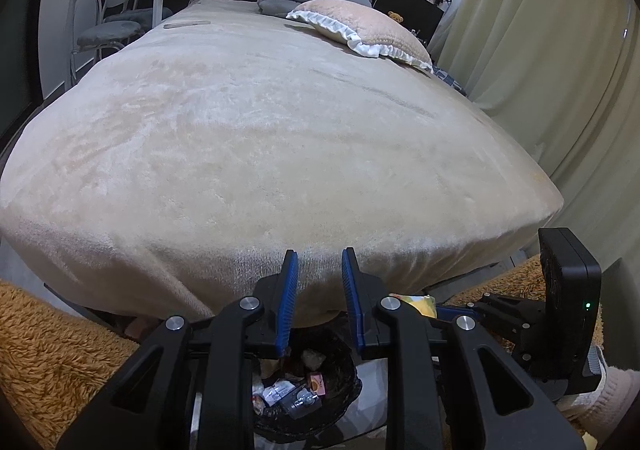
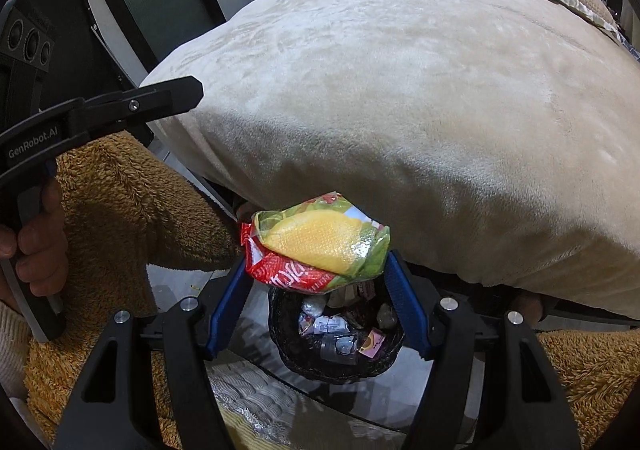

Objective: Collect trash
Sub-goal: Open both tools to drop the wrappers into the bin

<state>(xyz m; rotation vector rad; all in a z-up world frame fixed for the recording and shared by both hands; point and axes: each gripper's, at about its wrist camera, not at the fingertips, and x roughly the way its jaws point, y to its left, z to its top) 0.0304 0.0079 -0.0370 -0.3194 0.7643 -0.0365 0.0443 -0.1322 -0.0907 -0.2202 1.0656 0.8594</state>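
Our right tongs (image 2: 318,270) clamp a wrapper (image 2: 320,246) just above the bin (image 2: 288,354), beside the bed edge (image 2: 400,185); our left tongs (image 1: 319,270) are together, empty.

The left gripper (image 1: 319,264) had matte black plastic arms, round silver rivets and ribbed blue pads — its side read "GenRobot.AI" in pale letters. The right gripper (image 2: 316,270) matched it, with a black camera block (image 1: 570,282) showing a small green light. The person wore a shaggy mustard-brown fleece garment (image 2: 124,201) and a cream knitted cuff (image 2: 12,346).
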